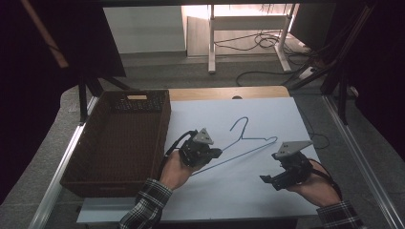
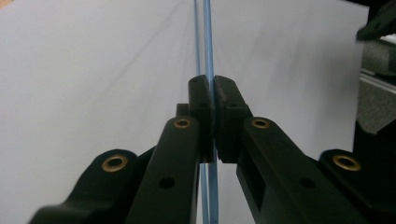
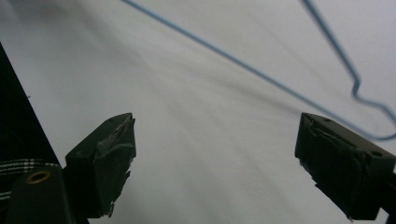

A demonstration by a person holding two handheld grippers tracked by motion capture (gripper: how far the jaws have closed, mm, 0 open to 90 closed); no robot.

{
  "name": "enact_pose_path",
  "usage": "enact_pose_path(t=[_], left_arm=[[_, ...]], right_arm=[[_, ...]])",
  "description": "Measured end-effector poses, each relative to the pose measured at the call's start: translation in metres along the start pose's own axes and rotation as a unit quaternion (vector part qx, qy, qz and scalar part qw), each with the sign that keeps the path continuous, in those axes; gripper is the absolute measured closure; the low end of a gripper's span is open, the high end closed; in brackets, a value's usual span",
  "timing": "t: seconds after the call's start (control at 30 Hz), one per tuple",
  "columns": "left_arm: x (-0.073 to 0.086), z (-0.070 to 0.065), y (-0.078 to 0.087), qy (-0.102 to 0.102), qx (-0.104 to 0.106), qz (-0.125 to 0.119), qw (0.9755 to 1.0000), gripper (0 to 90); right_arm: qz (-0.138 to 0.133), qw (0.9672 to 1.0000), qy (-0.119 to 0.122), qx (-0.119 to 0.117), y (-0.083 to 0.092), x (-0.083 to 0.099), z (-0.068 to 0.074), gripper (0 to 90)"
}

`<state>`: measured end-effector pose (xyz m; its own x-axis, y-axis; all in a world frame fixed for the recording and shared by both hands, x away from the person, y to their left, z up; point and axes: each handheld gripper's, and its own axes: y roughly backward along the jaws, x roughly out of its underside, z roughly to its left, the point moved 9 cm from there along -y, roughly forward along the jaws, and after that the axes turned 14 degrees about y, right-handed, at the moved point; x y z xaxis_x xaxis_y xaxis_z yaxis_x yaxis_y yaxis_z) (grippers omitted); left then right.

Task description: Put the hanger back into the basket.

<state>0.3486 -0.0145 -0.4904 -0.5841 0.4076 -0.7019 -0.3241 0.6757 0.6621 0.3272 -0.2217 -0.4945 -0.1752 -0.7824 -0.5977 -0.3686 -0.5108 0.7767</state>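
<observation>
The left gripper (image 1: 204, 153) was clamped on the bottom wire of the hanger (image 1: 248, 143), near its left corner, just right of the basket (image 1: 119, 143). That end grip probably served to tip the hanger up off the white sheet (image 1: 267, 107) while the hook stayed farther from the basket. The right gripper (image 1: 282, 179) hovered well to the right of the basket, jaws wide with nothing between them, likely lining up for the hanger's other corner.

The left gripper view showed the blue wire (image 2: 208, 56) pinched between the pads, which the high view left too small to judge. The right gripper view showed the hanger's bent shoulder (image 3: 359, 93) just beyond its far jaw, not yet touched.
</observation>
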Motion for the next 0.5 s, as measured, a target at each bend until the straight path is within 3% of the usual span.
enact_pose_path(t=[0.23, 0.5], left_arm=[[-0.015, 0.007, 0.026, 0.032, 0.005, -0.009, 0.9994, 88.0], [-0.027, 0.02, 0.058, 0.042, -0.003, -0.017, 0.999, 88.0]], right_arm=[[-0.009, 0.9995, -0.026, -0.014, -0.01, 0.014, 0.008, 14.7], [-0.006, 0.9993, -0.032, -0.02, -0.014, 0.016, 0.012, 15.6]])
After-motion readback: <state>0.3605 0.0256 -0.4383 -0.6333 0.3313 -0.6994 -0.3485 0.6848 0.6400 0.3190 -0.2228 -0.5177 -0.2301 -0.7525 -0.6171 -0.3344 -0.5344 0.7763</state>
